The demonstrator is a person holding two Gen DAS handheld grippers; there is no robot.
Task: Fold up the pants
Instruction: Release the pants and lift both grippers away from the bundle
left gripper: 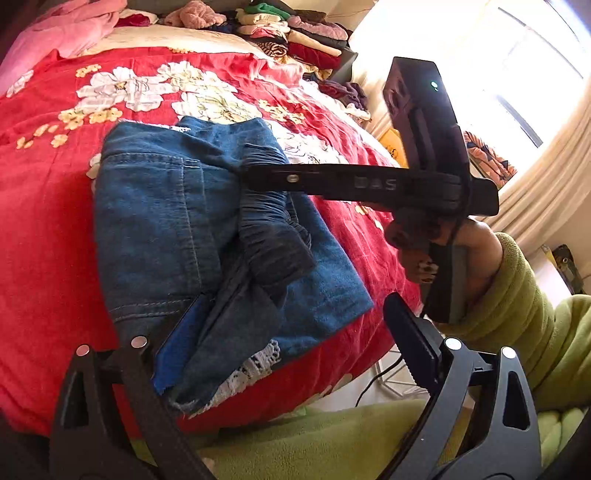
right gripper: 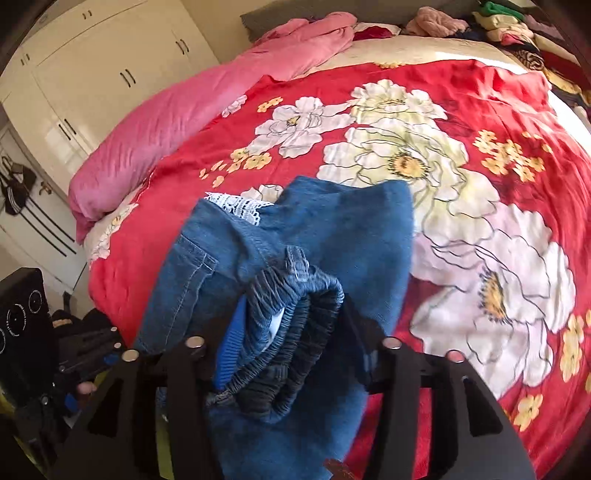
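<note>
Left wrist view: the left tongs [left gripper: 291, 354] stand apart, one finger's blue pad lying against the near edge of the pants [left gripper: 177, 206], the other finger clear over the bed's edge. The right tongs [left gripper: 264, 177] reach in from the right and are clamped on the gathered elastic waistband [left gripper: 273, 236], presumably to carry that end over the denim. Right wrist view: the waistband [right gripper: 291, 332] sits bunched between the right tongs [right gripper: 291, 354]. The pants lie partly folded, in a compact bundle with white lace trim [right gripper: 240, 208] showing, on the near part of the red floral bedspread [right gripper: 480, 110]. A pink duvet [right gripper: 177, 122] lies far left; stacked clothes [left gripper: 295, 33] lie far right.
</note>
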